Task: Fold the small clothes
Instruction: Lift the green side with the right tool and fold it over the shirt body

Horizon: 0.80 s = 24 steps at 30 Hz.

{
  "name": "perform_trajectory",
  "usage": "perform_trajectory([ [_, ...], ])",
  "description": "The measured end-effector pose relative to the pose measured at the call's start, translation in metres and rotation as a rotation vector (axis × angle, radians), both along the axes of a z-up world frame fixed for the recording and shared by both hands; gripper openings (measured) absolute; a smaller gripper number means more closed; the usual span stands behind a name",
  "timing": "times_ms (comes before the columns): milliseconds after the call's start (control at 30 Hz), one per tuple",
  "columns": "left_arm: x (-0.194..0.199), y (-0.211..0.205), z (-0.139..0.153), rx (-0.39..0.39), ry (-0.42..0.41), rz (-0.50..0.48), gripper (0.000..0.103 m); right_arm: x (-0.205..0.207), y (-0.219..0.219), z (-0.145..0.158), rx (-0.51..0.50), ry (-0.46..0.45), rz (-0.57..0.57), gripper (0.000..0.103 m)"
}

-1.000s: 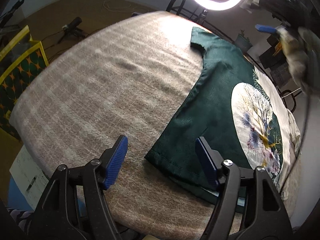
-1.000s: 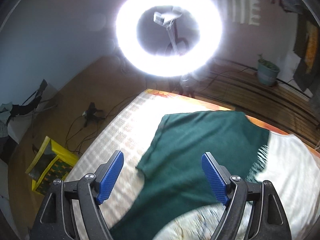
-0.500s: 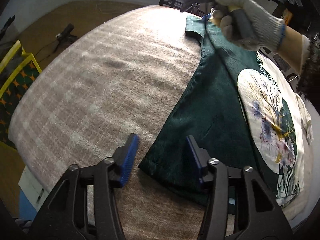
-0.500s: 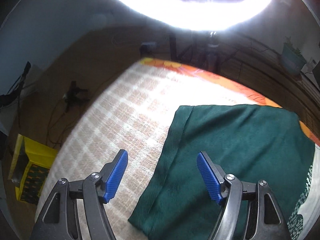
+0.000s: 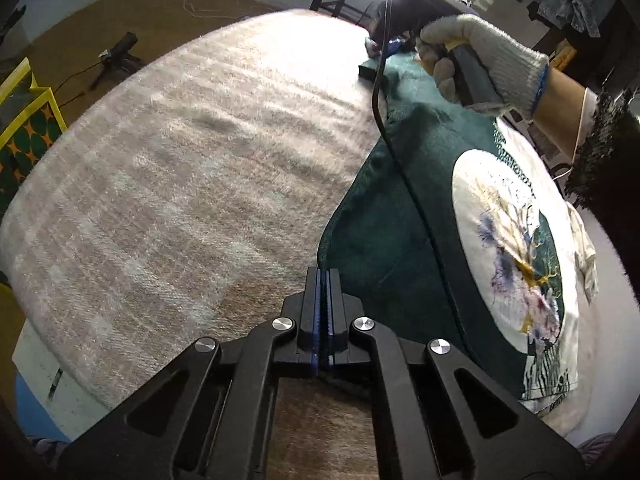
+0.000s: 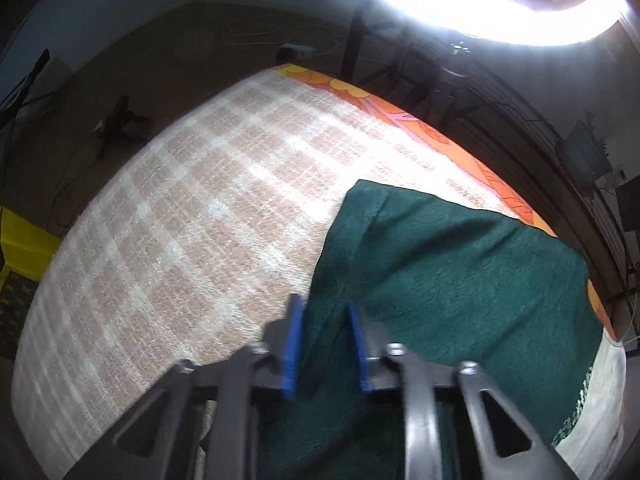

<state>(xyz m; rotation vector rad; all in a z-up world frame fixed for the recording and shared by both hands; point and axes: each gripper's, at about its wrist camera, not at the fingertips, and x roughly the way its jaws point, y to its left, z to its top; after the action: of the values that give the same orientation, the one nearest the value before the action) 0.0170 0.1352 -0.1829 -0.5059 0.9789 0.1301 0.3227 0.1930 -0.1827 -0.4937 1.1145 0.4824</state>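
— Fingers (image 5: 335, 280) on the left gripper (image 5: 322, 276): how do they stand?

— Both blue pads are pressed flat together on the near hem corner of the one green shirt (image 5: 404, 216); they have just been closing, and the cloth edge runs in between them.

— And the right gripper (image 6: 325, 320)?

— Its two fingers (image 6: 295, 332) have also just been closing. A fold of the sleeve edge sits between them, pinched, with a narrow gap still showing at the tips.

— Where does the shirt lie?

— Flat on a checked beige blanket (image 5: 180, 152), one round white print (image 5: 516, 248) facing up. A second, cream garment (image 5: 586, 256) peeks out beyond it.

— Anything else?

— One gloved hand (image 5: 480, 56) grips the right tool's handle at the far sleeve, one black cable (image 5: 404, 168) trails across the shirt, and one ring light (image 6: 500, 4) glares overhead.
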Motion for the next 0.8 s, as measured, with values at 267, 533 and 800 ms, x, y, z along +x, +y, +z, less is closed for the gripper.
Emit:
perform_trajectory([
  [267,-0.005,-0.015,0.027,0.015,-0.098,-0.039,0.0,0.005,-0.054,0.04,0.173,-0.009,-0.064,0.002],
  [533,-0.009,-0.055,0.053,0.037,-0.171,-0.147,0.0,0.01,-0.13,0.068,0.341,-0.01,-0.156,0.002],
  [800,-0.005,-0.115,0.062,0.029,-0.192,-0.308,0.0,0.016,-0.215,0.068,0.43,0.009,-0.26,0.002],
])
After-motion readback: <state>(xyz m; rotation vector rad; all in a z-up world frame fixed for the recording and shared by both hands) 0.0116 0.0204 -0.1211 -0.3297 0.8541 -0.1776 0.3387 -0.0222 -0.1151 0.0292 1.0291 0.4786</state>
